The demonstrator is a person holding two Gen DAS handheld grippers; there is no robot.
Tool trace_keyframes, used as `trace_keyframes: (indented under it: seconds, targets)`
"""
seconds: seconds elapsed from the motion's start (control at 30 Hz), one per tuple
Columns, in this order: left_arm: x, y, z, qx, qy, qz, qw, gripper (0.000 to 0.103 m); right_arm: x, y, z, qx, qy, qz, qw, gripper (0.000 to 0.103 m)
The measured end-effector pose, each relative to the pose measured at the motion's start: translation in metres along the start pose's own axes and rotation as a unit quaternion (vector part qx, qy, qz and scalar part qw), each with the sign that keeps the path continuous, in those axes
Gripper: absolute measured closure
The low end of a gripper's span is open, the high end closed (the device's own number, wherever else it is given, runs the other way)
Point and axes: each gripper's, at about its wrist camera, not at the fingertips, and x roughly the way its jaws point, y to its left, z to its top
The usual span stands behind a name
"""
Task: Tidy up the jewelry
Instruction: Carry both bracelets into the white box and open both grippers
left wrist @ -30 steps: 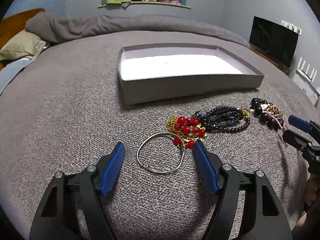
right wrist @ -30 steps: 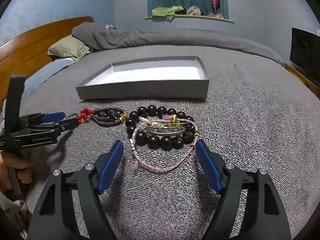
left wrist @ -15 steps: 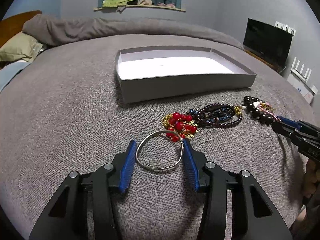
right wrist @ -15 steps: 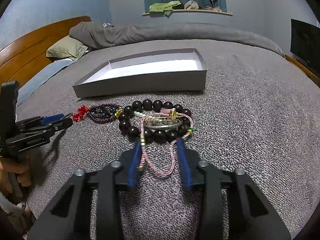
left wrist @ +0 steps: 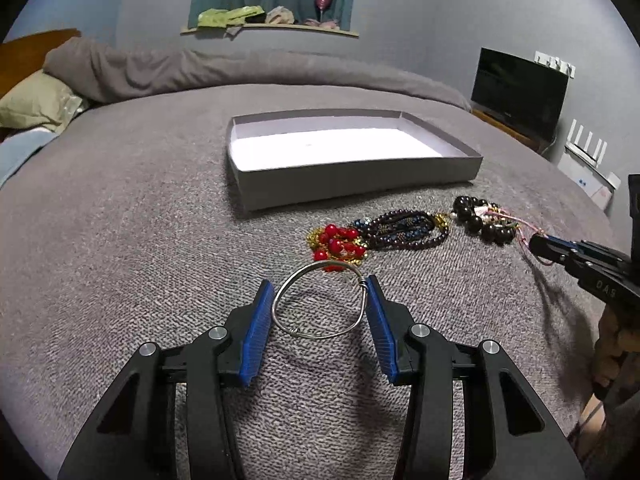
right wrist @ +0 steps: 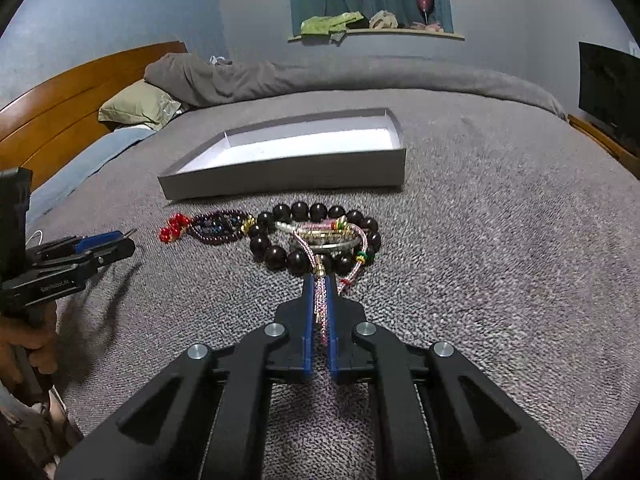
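My left gripper (left wrist: 318, 294) is shut on a silver wire bangle (left wrist: 320, 304) and holds it between its blue pads, raised a little off the grey bedspread. My right gripper (right wrist: 319, 280) is shut on a pink braided cord bracelet (right wrist: 320, 300), which trails onto a black bead bracelet (right wrist: 276, 256). A red-and-gold bead piece (left wrist: 338, 242) and a dark purple bead bracelet (left wrist: 404, 230) lie between the two. The shallow grey box (left wrist: 352, 178) with a white floor stands beyond them and also shows in the right wrist view (right wrist: 280, 178).
The jewelry lies in a row on the grey bedspread (left wrist: 120, 240). A pillow (right wrist: 136, 108) and wooden headboard (right wrist: 60, 92) are at the left. A dark screen (left wrist: 518, 92) stands at the right. The right gripper shows in the left wrist view (left wrist: 560, 250).
Both grippers went from wide open to closed. The left closed on the silver bangle and lifted it. The right closed on the pink cord.
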Motion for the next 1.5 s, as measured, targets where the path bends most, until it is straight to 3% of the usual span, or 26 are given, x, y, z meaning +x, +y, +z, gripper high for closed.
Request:
trace_keyframes:
  seconds: [0.47,1.0,1.2,1.5]
  targets:
    - [-0.007,-0.006,0.028,0.007,-0.026,-0.004,0.9996,0.055,-0.024,0.005,0.039,-0.01,-0.054,0.0,0.998,0.098]
    - [0.033,-0.008,0.095,0.013,-0.026,-0.021,0.9993,0.055,-0.005,-0.009,0.133,-0.023,-0.093,0.016,0.995,0.098]
    - [0.059,-0.002,0.119,0.008,-0.012,-0.026,0.9996,0.055,0.016,-0.013,0.158,-0.023,-0.085,0.015,0.996,0.098]
    - [0.103,0.002,0.123,-0.001,0.031,-0.03,0.9991,0.055,0.083,-0.017,0.155,-0.026,-0.008,0.019,0.999,0.098]
